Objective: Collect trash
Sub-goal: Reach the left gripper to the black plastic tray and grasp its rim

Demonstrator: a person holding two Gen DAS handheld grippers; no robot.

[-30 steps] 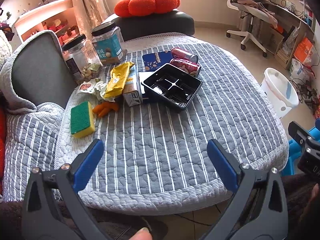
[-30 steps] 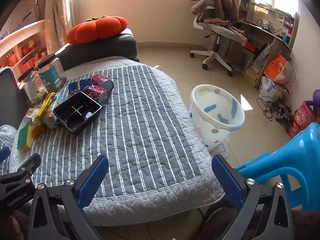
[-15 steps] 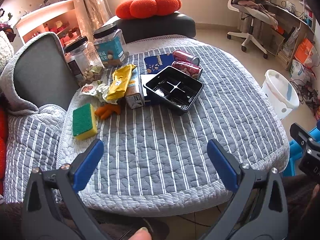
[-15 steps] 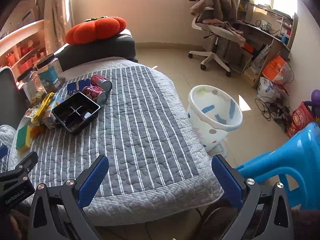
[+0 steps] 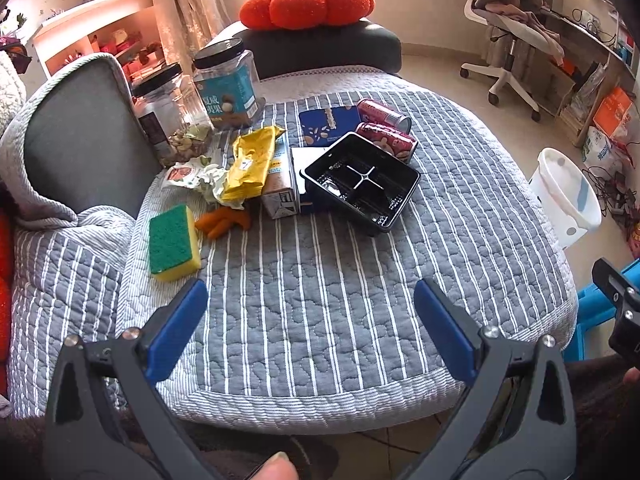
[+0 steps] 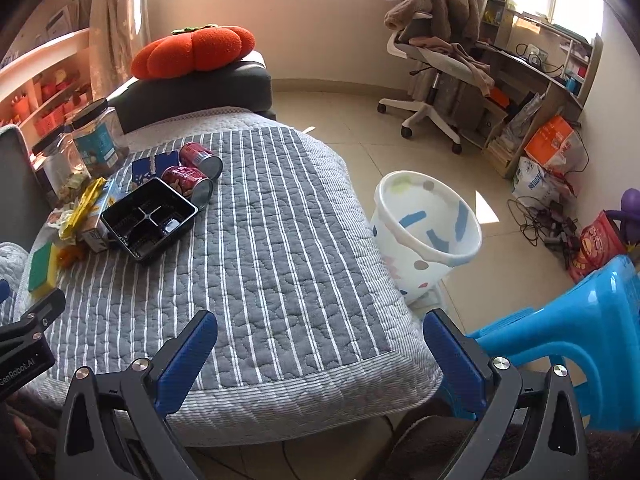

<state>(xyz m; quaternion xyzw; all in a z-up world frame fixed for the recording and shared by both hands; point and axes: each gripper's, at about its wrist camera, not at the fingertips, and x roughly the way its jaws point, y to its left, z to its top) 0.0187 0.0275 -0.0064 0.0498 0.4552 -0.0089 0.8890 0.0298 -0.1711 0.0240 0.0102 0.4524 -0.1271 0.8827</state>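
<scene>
Litter lies clustered at the far left of a desk [image 5: 320, 280] covered by a grey quilt with white stripes. A black divided tray [image 5: 360, 182] sits nearest the middle, touching a small drink carton [image 5: 281, 188] on its left. A yellow wrapper [image 5: 252, 164] rests partly on the carton, with crumpled paper [image 5: 196, 176] just beside it and orange peel [image 5: 222, 220] in front. Two red cans [image 5: 386, 136] lie on their sides behind the tray, next to a dark blue packet [image 5: 328, 126]. A green-and-yellow sponge [image 5: 173, 243] lies near the desk's left edge. Two black-lidded jars [image 5: 200, 100] stand at the back; the clearer one appears to hold nuts, though its contents are hard to make out.

The left gripper [image 5: 310, 306] hovers over the near edge of the desk, its blue fingers [image 5: 176, 332] spread wide and holding nothing, well apart from the litter. The right gripper [image 6: 320, 340] hangs over the desk's near right corner, fingers [image 6: 186, 360] likewise wide and holding nothing. A white bin [image 6: 426, 232] with coloured marks stands on the floor just beside the desk's right side, tilted toward the camera. A blue plastic stool [image 6: 576, 340] sits near the right gripper.
</scene>
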